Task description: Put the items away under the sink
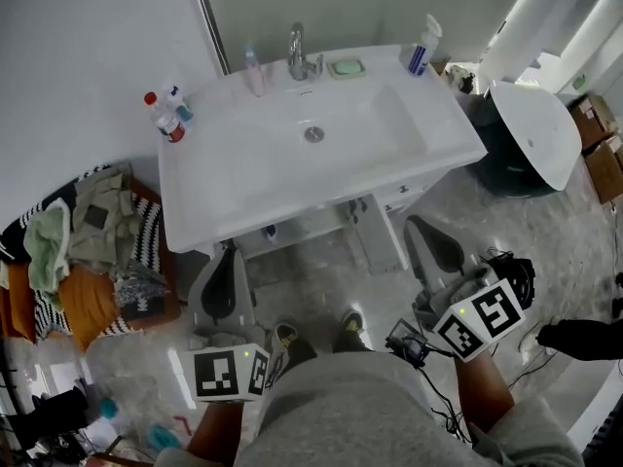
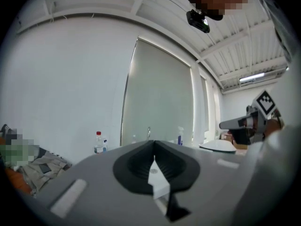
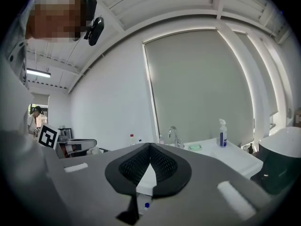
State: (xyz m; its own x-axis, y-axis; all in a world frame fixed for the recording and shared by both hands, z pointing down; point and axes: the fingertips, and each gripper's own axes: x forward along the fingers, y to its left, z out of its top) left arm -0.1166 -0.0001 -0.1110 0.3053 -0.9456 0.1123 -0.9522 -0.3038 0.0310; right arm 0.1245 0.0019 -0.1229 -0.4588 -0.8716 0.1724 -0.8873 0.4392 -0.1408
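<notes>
On the white sink stand a red-capped bottle and a blue-capped one at the left corner. A small clear bottle is beside the tap. A green soap dish and a blue spray bottle sit at the back right. My left gripper is shut and empty in front of the sink's left half. My right gripper is shut and empty before its right corner. Both point level toward the sink. The red-capped bottle shows in the left gripper view, the spray bottle in the right gripper view.
The cabinet under the sink shows white panels behind the grippers; I cannot tell whether it stands open. A basket of clothes stands on the floor at the left. A dark bin with a white lid and cardboard boxes are at the right.
</notes>
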